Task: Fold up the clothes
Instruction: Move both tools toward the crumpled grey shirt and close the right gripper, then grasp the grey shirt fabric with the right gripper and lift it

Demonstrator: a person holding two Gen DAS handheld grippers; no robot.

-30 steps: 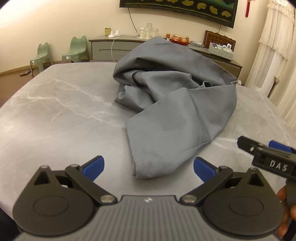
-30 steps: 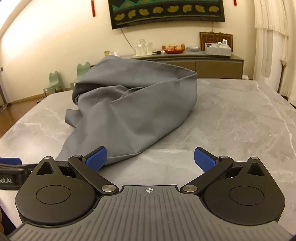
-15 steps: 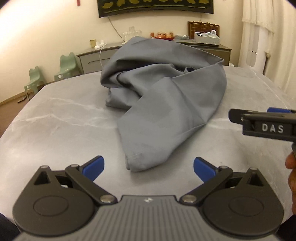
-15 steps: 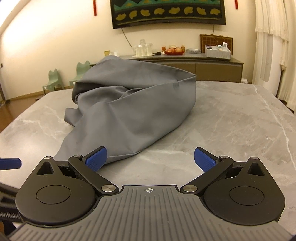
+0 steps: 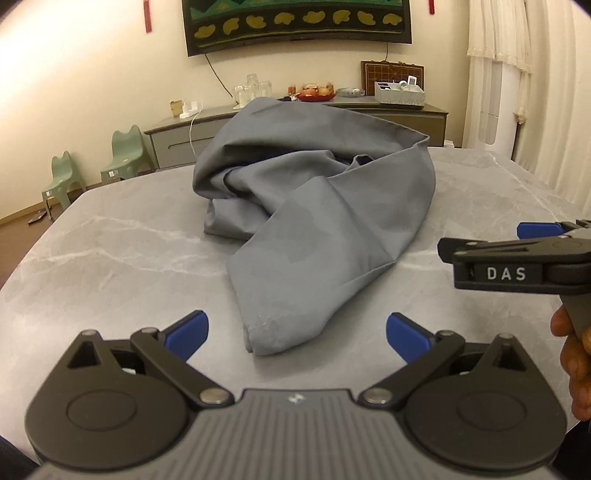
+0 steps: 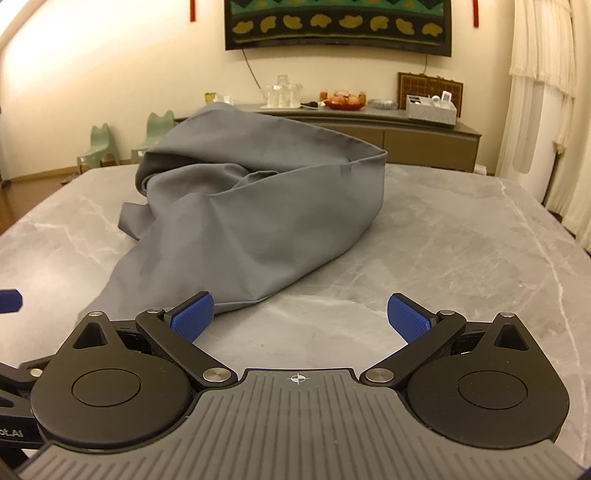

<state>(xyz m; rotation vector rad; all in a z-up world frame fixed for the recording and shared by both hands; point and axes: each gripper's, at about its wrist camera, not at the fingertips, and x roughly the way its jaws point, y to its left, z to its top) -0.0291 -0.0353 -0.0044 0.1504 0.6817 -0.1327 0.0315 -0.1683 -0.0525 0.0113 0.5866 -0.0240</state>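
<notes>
One grey garment (image 5: 325, 221) sits heaped on one marble table (image 5: 110, 258). Two grippers are in play: the left gripper (image 5: 297, 332) and the right gripper (image 6: 300, 314), each showing two blue fingertips spread wide with nothing between them. Against the far wall stands one sideboard (image 6: 424, 140), and beside it two small green chairs (image 5: 127, 155). One framed picture (image 6: 338, 22) hangs above, and one red fruit plate (image 6: 345, 103) sits on the sideboard.

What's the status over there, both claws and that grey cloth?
Left gripper open, empty. Right gripper open, empty. Grey cloth crumpled, unfolded on table. Nothing blocking.
</notes>
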